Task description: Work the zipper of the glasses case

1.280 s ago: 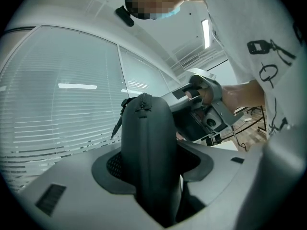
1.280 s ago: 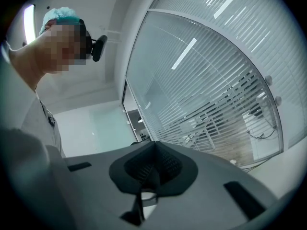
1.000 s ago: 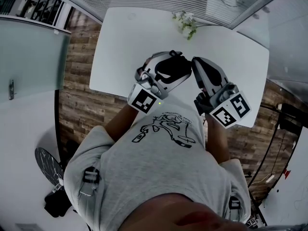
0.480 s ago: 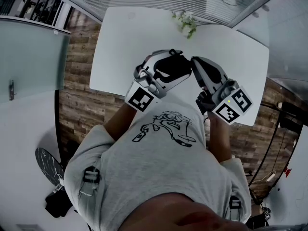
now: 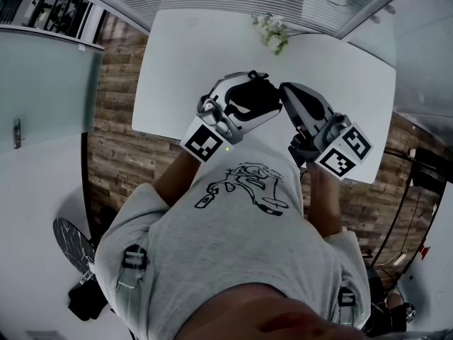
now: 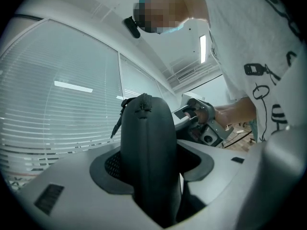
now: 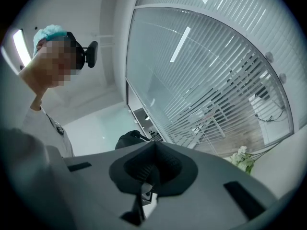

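Fig.: the glasses case (image 6: 146,143) is clamped upright between the jaws of the L gripper (image 5: 244,106), with the zipper (image 6: 143,105) running over its top end. It is held over the white table (image 5: 177,55). A dark pull cord (image 6: 117,121) is seen hanging off the case top. The R gripper (image 7: 152,169) is closed right down, jaws together, w/ nothing made out between them. Its tip is held just beside the case. Flowers (image 5: 272,34) are seen at the far table edge.

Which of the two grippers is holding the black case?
The left gripper: the glasses case stands clamped between its jaws. The right gripper has its jaws shut together, with the case beyond them.
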A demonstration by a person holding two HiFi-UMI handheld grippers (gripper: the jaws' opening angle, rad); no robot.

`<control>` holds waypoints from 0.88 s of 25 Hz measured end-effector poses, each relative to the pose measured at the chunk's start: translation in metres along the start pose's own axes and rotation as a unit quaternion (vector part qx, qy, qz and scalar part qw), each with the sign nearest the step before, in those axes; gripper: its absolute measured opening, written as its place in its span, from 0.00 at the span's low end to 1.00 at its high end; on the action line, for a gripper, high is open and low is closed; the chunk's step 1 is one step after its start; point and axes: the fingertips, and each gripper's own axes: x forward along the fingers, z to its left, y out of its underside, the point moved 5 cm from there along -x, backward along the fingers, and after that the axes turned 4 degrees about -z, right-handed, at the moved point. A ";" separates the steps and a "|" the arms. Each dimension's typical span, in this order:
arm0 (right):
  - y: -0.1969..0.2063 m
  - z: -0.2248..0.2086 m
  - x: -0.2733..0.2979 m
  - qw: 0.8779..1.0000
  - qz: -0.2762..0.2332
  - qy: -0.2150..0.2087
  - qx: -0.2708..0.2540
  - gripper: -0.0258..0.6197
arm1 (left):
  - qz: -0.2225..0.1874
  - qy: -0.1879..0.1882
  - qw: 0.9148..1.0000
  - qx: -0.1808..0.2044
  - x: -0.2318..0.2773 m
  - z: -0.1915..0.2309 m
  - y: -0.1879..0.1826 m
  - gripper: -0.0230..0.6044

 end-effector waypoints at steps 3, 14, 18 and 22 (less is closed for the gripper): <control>-0.001 -0.003 -0.003 1.000 -0.006 0.018 -0.008 0.05 | -0.015 0.010 1.000 -0.022 -0.004 -0.001 -0.005 0.45; -0.001 -0.003 -0.005 1.000 -0.014 0.015 -0.005 0.05 | -0.034 0.010 0.995 -0.089 -0.009 0.000 -0.005 0.44; 0.001 -0.004 -0.005 1.000 -0.013 0.016 -0.004 0.05 | -0.046 0.006 0.994 -0.103 -0.009 0.002 -0.009 0.44; 0.001 -0.004 -0.005 1.000 -0.014 0.014 0.001 0.05 | -0.058 0.004 0.993 -0.103 -0.008 0.005 -0.015 0.44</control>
